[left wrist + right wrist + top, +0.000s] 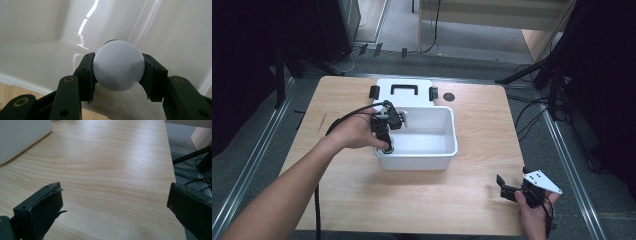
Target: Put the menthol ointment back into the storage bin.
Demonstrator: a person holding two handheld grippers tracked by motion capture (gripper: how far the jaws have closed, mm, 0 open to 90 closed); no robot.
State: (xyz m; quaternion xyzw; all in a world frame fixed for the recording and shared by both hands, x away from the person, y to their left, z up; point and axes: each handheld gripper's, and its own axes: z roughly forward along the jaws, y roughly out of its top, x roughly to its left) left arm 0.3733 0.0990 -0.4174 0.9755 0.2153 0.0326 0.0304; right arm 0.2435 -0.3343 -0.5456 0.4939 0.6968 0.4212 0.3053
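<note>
My left gripper [387, 146] is shut on a white round-topped object [117, 66] that has a thin green edge behind it. It holds the object just inside the near left corner of a white plastic bin [455, 136], whose glossy inner wall [50, 30] lies beyond the jaws. In the high view the object is a small dark and green shape at the gripper's tip. My right gripper [507, 188] stands open over bare wood near the table's front right edge. Its jaws are wide apart in the right gripper view, and nothing is between them [113, 200].
The bin sits mid-table on a light wooden tabletop [472, 195]. Behind it lies its white lid [384, 87] with a black handle and two black latches. A small dark round disc [449, 96] lies beside the lid. A corner of the bin [22, 135] is at the upper left.
</note>
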